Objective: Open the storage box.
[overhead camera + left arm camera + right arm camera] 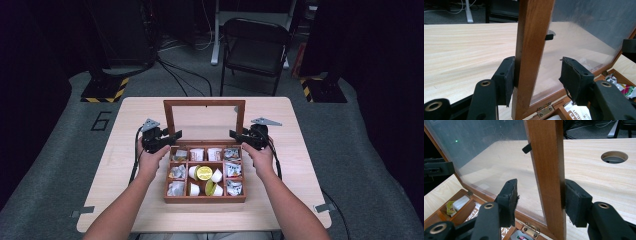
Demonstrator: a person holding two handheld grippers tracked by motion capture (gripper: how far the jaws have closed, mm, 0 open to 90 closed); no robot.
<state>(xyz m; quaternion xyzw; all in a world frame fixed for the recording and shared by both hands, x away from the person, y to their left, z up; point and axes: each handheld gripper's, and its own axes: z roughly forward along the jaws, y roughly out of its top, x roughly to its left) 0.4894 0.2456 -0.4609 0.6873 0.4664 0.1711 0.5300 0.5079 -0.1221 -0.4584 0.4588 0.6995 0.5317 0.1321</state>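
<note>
I have the wooden box (205, 197) near the middle of the table (115, 165), closer to my edge. Its lid (204, 103) stands upright on the far side, hinged at the back.

Left gripper (536, 77): the jaws straddle the lid's left upright. The outer pad (509, 80) lies against the wood; the inner pad (570, 78) stands off the clear pane (579, 42) with a visible gap. So this is contact on one side, not a clamp.

Right gripper (540, 200): mirror case on the right upright. The outer pad (574, 202) touches the frame edge; the inner pad (511, 200) sits clear of the pane. Jaws are parted here too.

Handling judgement: the frame is stiff, varnished wood, probably a little slick under the pads. The pane looks thin and lightly scuffed; I can't tell glass from plastic, so I treat it as breakable and keep the pads on wood. The lid should be light and swing freely on two small brass hinges (530, 228), which I would not twist. The best hold is the two side rails at matching heights, moved evenly.

The compartments hold pods (204, 173) and sachets (232, 170), all loose, so the box should not be jolted.
</note>
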